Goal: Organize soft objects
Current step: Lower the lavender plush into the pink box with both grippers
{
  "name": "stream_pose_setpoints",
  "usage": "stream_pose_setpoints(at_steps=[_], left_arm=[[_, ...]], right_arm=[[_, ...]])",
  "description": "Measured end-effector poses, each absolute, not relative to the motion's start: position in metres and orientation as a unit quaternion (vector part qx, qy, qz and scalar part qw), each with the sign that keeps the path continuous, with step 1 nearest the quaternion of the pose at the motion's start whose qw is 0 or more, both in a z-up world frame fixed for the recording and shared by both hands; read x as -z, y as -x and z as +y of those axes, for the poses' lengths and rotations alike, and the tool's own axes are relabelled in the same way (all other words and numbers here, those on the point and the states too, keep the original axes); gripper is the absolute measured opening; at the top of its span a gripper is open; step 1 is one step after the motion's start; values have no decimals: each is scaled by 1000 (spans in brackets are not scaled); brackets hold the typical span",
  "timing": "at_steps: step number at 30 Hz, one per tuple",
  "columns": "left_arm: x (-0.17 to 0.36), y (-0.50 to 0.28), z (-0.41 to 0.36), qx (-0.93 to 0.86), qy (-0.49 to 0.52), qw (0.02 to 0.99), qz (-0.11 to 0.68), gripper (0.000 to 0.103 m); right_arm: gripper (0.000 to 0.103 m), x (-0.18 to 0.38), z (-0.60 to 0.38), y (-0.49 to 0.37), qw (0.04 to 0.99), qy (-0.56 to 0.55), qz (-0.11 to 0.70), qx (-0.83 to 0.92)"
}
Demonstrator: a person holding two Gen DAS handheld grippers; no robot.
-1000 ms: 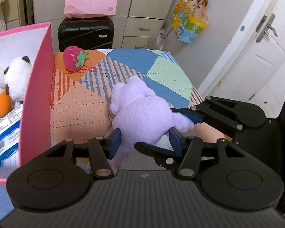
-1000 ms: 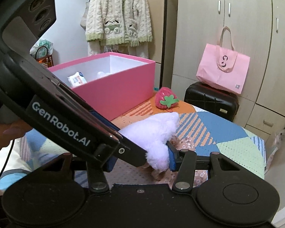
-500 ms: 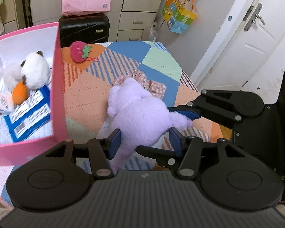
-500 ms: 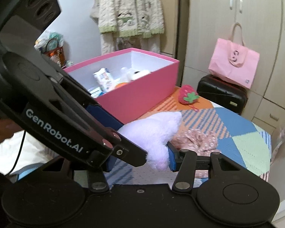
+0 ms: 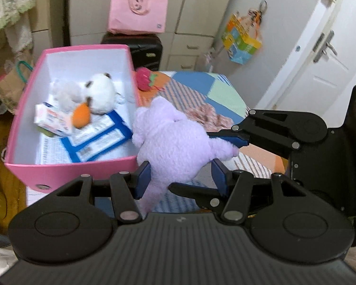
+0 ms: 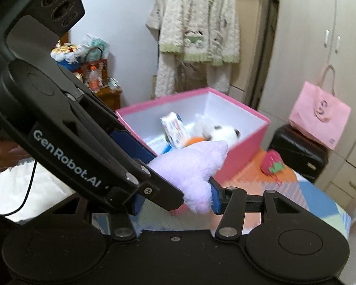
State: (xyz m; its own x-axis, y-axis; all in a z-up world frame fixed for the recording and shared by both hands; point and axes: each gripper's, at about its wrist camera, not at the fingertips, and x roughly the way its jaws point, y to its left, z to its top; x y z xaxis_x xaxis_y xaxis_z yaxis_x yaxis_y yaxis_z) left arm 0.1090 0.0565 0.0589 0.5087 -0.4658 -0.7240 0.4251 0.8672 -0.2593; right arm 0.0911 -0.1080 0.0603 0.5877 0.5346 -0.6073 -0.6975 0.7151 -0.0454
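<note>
Plush toy (image 5: 175, 142) right of box (image 5: 66, 166), perhaps overlapping

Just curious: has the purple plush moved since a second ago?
Yes. The purple plush has risen off the quilt and moved toward the pink box.

At frame centre we see a patchwork-covered bench (image 5: 225, 95) carrying an open pink cardboard box (image 5: 66, 166), a red strawberry plush (image 5: 146, 78) and floral pink cloth (image 5: 208, 116).

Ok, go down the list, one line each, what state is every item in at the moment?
Purple plush: held off the bed by both tools.
Left tool: shut on plush.
Right tool: gripping plush.
Pink box: open, partly filled.
White plush: inside box.
Strawberry plush: lying on bedspread.
</note>
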Motion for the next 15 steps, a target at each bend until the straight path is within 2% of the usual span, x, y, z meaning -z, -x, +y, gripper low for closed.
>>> stream_pose_setpoints(at_steps=[15], left_arm=[[-68,-185,123,212,48,902,374,54]], right_arm=[[58,-62,-51,-186,882,102,271,-373]])
